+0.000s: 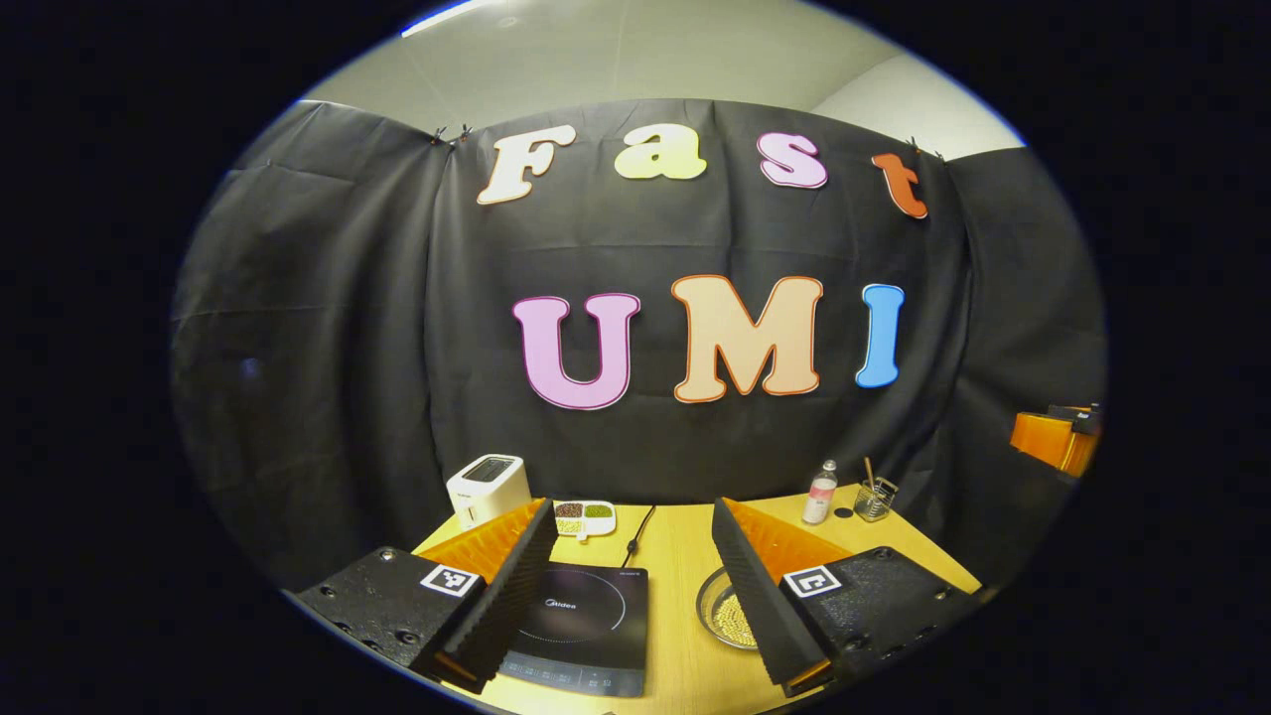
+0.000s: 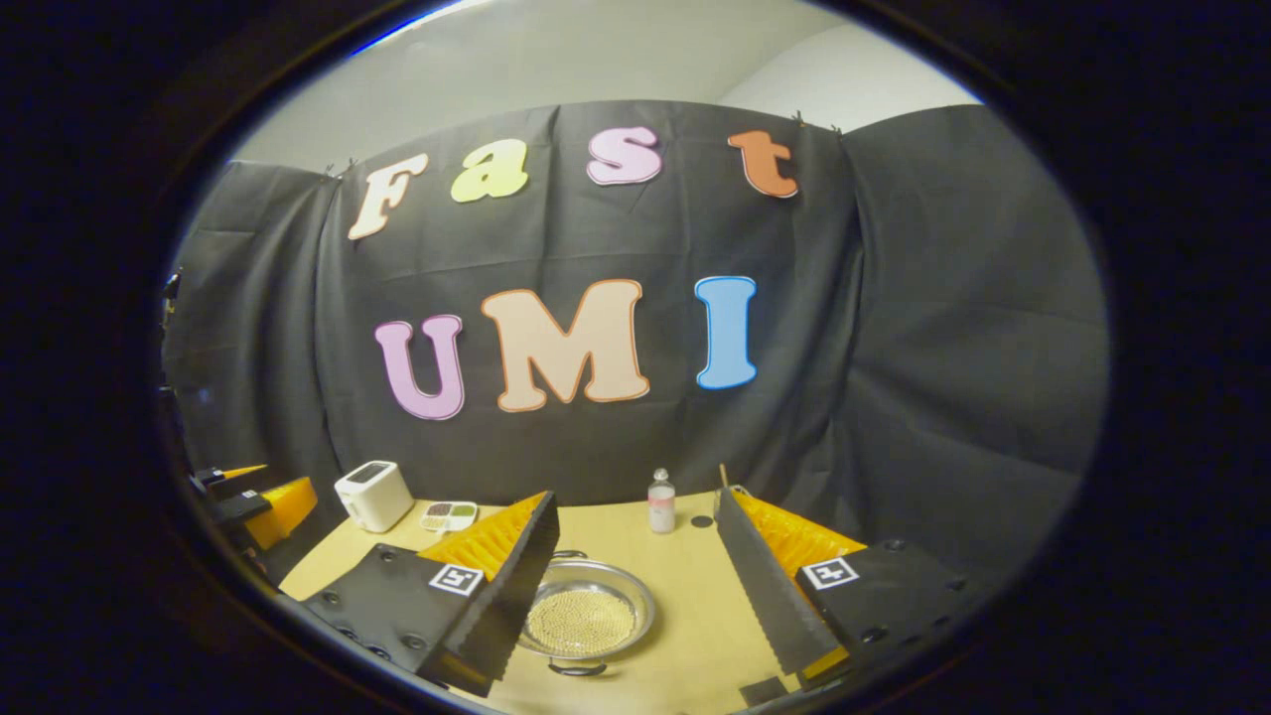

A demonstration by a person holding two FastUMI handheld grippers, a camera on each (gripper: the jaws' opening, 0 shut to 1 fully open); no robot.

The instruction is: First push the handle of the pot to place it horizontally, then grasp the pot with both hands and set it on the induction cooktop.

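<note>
Your left gripper [image 1: 635, 586] is spread wide above the induction cooktop [image 1: 586, 626] at the bottom centre of the left gripper view. Your right gripper [image 2: 635, 596] is also spread, holding nothing, with the pot [image 2: 586, 621] on the table [image 2: 685, 636] between its fingers, lower centre.

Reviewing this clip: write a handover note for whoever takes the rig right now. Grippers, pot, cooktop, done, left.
Left gripper: open, holding nothing, above the induction cooktop.
Right gripper: open, holding nothing, above the pot.
Pot: on the wooden table, right of the cooktop, filled with small beads, untouched; one handle faces the camera.
Done: nothing.
Left: push the handle horizontal, grasp the pot with both grippers, set it on the cooktop.
</note>
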